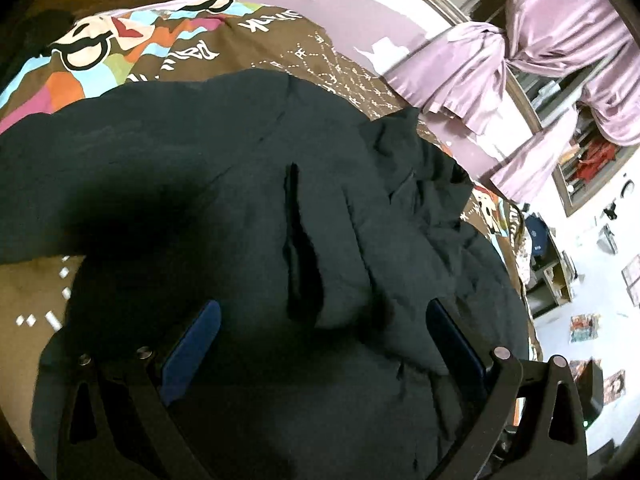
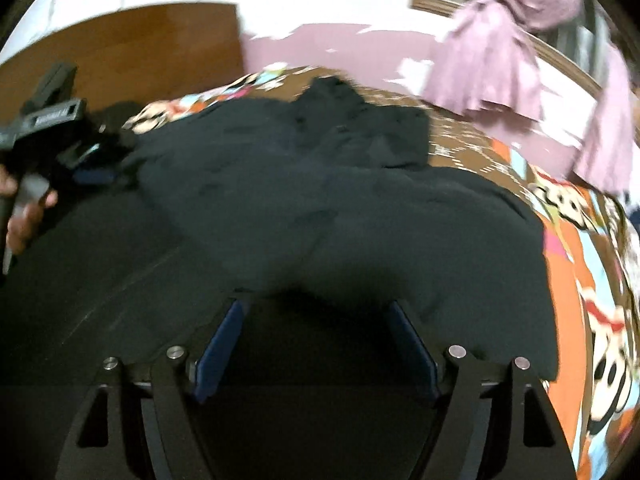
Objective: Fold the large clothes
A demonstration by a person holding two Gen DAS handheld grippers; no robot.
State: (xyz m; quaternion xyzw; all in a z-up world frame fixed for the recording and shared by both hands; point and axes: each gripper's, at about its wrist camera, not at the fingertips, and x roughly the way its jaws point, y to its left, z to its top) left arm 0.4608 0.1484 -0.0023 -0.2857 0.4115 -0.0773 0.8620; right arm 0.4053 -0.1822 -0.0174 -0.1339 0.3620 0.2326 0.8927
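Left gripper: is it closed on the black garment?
No. The left gripper stands open over the black garment, its blue pads wide apart.

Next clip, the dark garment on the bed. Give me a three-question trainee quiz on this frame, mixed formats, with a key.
1. True or false: the left gripper is clamped on the black garment.
2. The patterned bedspread lies: A) over the garment B) under it C) on the floor.
3. Fill in: the right gripper has its jaws ____.

Key: 1 false, its jaws stand apart over the cloth; 2 B; 3 open.
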